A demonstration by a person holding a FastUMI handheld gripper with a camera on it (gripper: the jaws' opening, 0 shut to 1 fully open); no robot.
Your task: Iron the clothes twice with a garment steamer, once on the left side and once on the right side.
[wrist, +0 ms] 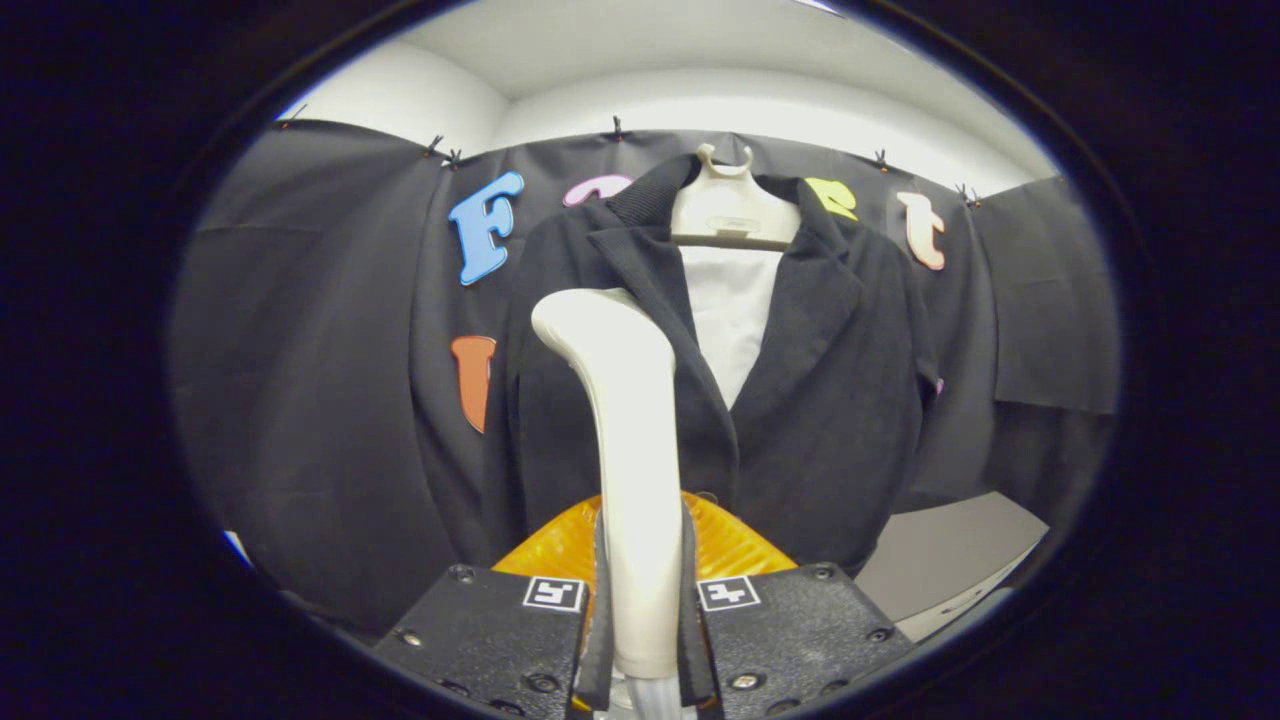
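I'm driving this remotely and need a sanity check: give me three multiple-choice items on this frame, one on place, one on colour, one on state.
1. Where is the steamer?
A. Between the gripper fingers
B. On the floor
C. Hooked on the hanger

2. What colour is the jacket?
A. Red
B. Black
C. Yellow

3. How is the jacket's front?
A. Zipped to the collar
B. Folded flat
C. Open, white lining showing

Answers:
1 A, both fingers press on its handle.
2 B, the cloth is dark all over.
3 C, the lapels part over white.
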